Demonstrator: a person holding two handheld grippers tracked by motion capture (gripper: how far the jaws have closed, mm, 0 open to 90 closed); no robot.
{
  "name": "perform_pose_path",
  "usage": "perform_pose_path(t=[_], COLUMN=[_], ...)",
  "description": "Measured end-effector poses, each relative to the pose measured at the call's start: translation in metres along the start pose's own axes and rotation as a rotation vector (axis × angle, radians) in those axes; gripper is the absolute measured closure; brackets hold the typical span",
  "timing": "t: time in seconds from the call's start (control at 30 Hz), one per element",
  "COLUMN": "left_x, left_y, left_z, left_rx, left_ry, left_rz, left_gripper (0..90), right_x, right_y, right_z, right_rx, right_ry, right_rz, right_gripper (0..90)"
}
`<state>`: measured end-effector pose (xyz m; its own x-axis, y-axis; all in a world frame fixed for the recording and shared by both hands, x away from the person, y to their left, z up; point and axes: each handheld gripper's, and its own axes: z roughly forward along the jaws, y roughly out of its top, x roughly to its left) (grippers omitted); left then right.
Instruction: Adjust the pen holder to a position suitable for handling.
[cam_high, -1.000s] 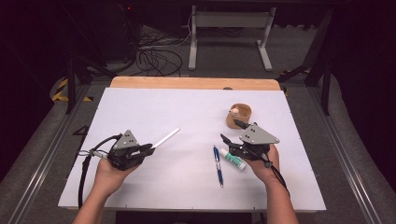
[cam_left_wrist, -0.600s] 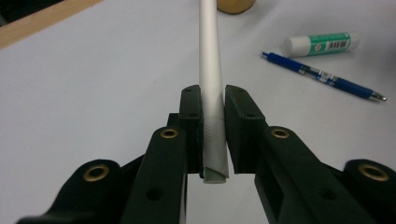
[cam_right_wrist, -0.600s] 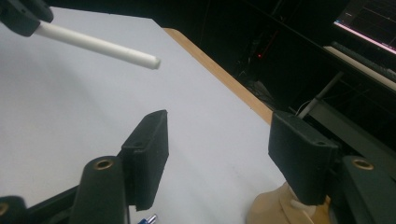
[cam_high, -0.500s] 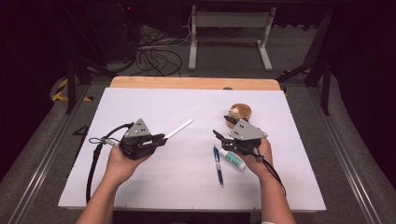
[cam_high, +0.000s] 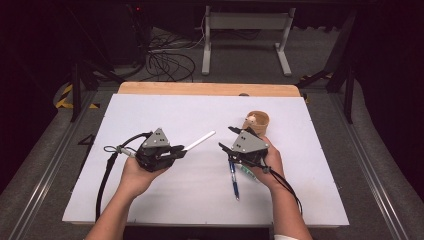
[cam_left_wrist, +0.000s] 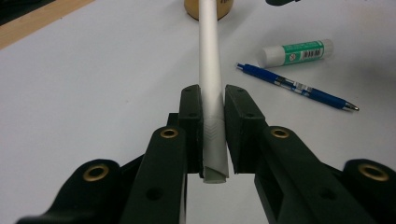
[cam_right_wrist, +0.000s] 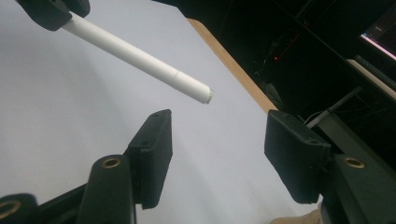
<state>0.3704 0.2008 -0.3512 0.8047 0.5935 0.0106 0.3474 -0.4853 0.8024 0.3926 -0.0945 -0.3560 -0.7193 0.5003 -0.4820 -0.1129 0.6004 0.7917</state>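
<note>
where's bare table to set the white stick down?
Free: the white table top between the wooden far edge and the left hand-held gripper, plus the near strip between the forearms. Crowded: by the right hand-held gripper, with cup, blue pen and glue stick.

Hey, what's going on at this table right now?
A person at a white table works a pair of tongs with each hand. The left tongs are shut on a white pen, held off the surface and pointing at the right tongs, which are open, the pen's free tip just ahead of them. A blue pen and a glue stick lie on the table, with a small brown cup beyond them.
</note>
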Motion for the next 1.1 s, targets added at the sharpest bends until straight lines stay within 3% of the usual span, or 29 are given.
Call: perform_pose_path(t=[0.37, 1.1], left_x=[-0.002, -0.006], left_y=[-0.001, -0.001], left_z=[0.001, 0.007], left_rx=[0.000, 0.014], left_ry=[-0.004, -0.036], left_rz=[0.005, -0.001], left_gripper=[78.0, 78.0], right_x=[0.010, 0.028], right_y=[0.004, 0.009], right_z=[0.001, 0.013], right_rx=[-0.015, 0.015], right_ry=[0.008, 0.042], right_rz=[-0.044, -0.153], right_gripper=[42.6, 43.9])
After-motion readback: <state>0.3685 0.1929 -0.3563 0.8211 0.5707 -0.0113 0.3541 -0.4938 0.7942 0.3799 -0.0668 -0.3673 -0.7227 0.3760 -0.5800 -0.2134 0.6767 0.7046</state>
